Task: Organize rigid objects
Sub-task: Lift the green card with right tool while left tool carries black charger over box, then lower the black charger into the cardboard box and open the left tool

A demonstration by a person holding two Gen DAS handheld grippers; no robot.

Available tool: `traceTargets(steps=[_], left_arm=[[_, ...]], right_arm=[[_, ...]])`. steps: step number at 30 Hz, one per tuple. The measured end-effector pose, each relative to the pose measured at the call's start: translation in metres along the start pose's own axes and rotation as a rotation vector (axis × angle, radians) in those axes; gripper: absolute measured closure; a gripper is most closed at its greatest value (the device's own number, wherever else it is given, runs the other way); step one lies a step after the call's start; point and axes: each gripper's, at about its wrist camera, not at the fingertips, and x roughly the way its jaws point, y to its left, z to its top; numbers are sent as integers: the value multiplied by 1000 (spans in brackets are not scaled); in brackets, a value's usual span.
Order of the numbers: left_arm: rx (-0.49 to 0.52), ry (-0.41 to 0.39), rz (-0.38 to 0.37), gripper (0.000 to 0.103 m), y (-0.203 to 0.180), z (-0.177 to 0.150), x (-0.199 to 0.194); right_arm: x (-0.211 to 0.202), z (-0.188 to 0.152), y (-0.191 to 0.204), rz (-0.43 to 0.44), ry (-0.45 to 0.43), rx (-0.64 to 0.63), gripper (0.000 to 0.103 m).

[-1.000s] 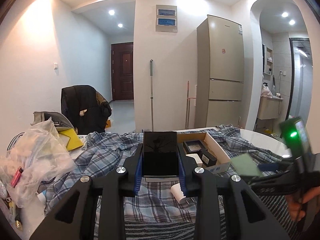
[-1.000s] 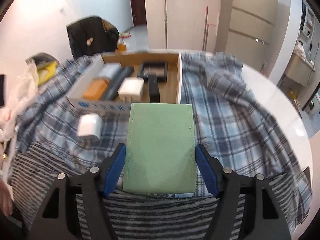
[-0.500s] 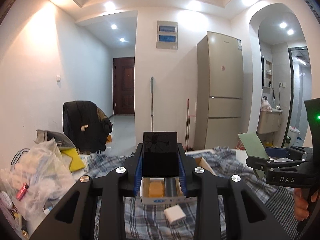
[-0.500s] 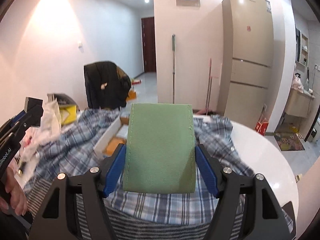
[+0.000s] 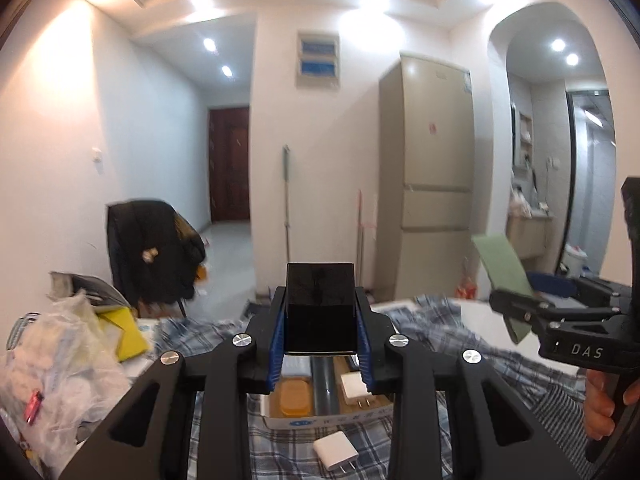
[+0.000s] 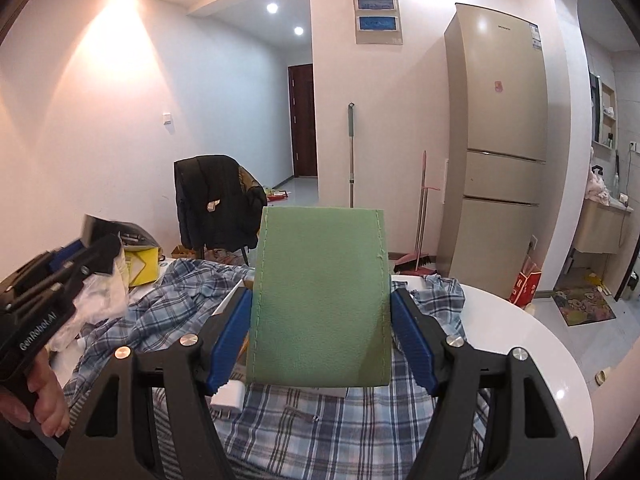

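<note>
My left gripper (image 5: 320,320) is shut on a black glossy box (image 5: 320,304) and holds it up above the table. Below it lies an open cardboard box (image 5: 320,420) holding an orange block (image 5: 295,398), a dark tube and a white charger (image 5: 354,388). Another white charger (image 5: 335,450) lies on the checked cloth in front of that box. My right gripper (image 6: 320,332) is shut on a green flat case (image 6: 320,300), also raised; this case shows at the right of the left wrist view (image 5: 502,264). The cardboard box is mostly hidden behind the green case.
A checked blue cloth (image 6: 320,432) covers the round white table (image 6: 540,360). A heap of plastic bags (image 5: 52,360) and a yellow packet (image 5: 128,332) sit at the left. A chair with a black jacket (image 6: 216,200), a fridge (image 6: 500,152) and mops stand beyond.
Both grippers have tilted upward and lifted from the table with their objects still held; the views now show the room more than the cardboard box.
</note>
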Motion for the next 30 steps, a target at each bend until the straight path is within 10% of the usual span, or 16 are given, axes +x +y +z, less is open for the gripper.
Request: traceTargets(steps=[14,30], left_arm=[[11,465,-88,71,17,-53,177],[-27,677,-94,71,1,-108,251]], right_arm=[[98,-29,-33,-26,191,57,34],[138,-56,-52,-13,306,107,34]])
